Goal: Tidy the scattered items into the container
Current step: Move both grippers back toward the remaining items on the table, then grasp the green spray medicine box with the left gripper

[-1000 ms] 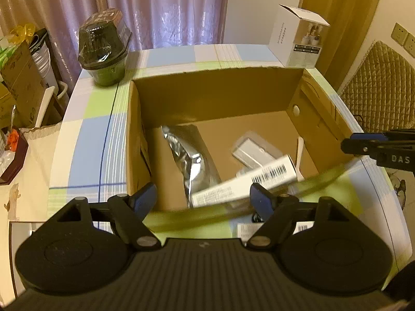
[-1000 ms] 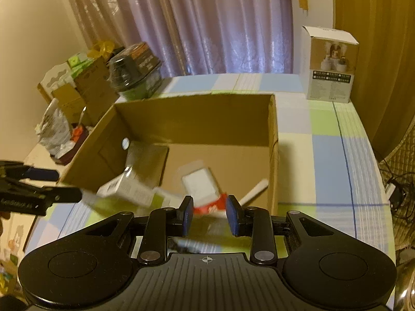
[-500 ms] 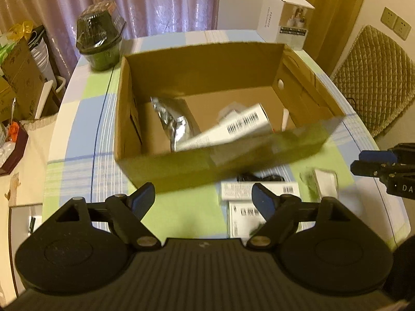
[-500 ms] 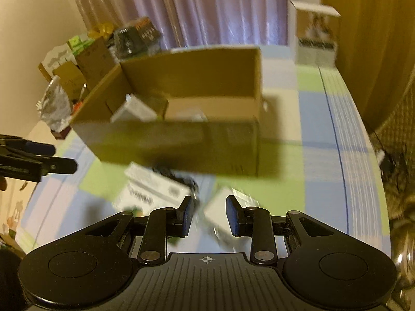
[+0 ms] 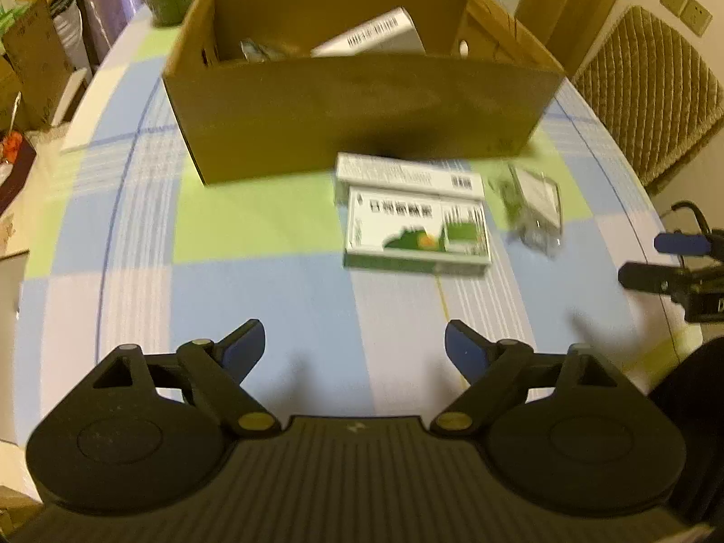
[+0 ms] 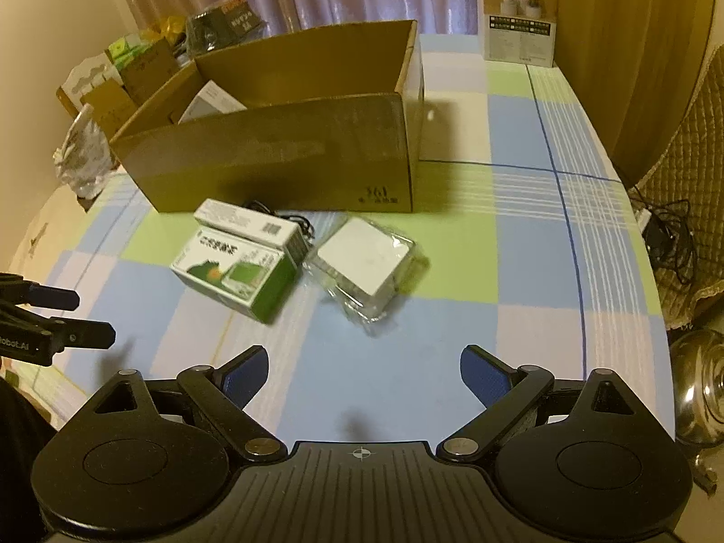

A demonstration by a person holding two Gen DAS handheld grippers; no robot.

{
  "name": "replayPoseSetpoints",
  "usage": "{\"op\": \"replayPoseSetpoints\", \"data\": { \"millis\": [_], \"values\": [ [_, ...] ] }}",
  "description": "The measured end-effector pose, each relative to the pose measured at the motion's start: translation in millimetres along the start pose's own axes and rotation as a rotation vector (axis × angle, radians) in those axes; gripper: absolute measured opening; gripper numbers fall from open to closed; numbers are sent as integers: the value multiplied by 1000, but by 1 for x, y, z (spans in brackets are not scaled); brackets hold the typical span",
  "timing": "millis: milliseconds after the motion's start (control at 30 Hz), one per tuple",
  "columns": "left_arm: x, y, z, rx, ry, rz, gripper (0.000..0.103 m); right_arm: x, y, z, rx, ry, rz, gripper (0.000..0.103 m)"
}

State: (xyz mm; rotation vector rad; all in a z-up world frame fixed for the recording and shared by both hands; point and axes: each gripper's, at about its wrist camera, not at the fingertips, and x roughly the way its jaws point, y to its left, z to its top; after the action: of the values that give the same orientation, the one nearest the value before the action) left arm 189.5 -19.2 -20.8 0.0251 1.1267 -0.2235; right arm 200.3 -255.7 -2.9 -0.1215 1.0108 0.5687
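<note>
Table: checked cloth [image 6: 520, 235] in blue, green and white covers it, purple curtains behind.
Container: cardboard box [image 6: 280, 154] stands open, a white barcoded carton [image 5: 371, 38] leaning inside.
Scattered items: green-and-white box [image 6: 235, 278] lies just in front of the box, a slim white box [image 6: 251, 224] touching its far side; plastic-wrapped white pack [image 6: 366, 262] beside them.
Left gripper [image 5: 355, 353]: jaws apart, just been opening, nothing between.
Right gripper [image 6: 364, 373]: jaws wide apart, just opened, empty.
</note>
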Motion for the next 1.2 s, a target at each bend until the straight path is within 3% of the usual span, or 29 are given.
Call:
{"op": "replayPoseSetpoints", "data": {
  "millis": [233, 867, 1200],
  "values": [
    [8, -6, -9, -14, -5, -18, 94, 10, -5, -4, -37, 34, 12, 97],
    [60, -40, 17, 74, -45, -29, 102, 39, -20, 2, -39, 72, -10, 97],
    [85, -49, 30, 4, -38, -47, 102, 50, -27, 5, -34, 83, -16, 97]
  ]
}}
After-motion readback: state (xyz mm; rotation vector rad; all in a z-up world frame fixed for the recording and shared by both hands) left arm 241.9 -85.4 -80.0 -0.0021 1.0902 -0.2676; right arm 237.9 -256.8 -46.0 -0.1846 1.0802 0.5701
